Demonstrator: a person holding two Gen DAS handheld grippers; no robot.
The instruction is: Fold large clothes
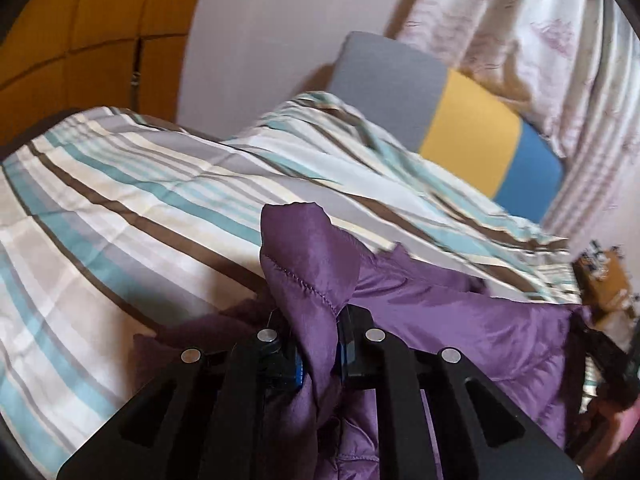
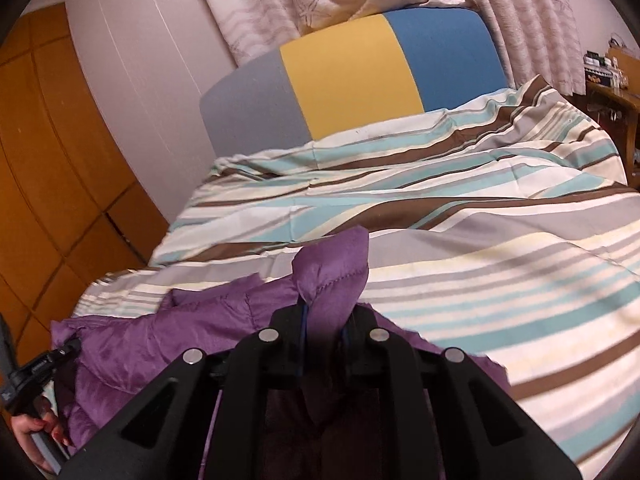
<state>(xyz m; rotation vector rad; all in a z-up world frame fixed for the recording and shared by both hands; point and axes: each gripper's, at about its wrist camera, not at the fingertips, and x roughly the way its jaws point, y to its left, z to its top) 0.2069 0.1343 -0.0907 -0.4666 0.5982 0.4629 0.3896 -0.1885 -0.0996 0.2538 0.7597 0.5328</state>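
Observation:
A purple quilted jacket [image 1: 460,312] hangs stretched between my two grippers above a bed with a striped duvet [image 1: 132,208]. My left gripper [image 1: 320,344] is shut on a bunched corner of the jacket that sticks up between its fingers. My right gripper [image 2: 324,320] is shut on another bunched corner of the jacket [image 2: 168,344], which trails off to the left in that view. The duvet also shows in the right wrist view [image 2: 480,248]. The other gripper shows at each view's edge.
A grey, yellow and blue headboard [image 2: 352,76] stands at the far end of the bed. Patterned curtains [image 2: 500,0] hang behind it. An orange wooden wardrobe [image 2: 44,168] is on the left, and a wooden side table [image 2: 616,96] with small items on the right.

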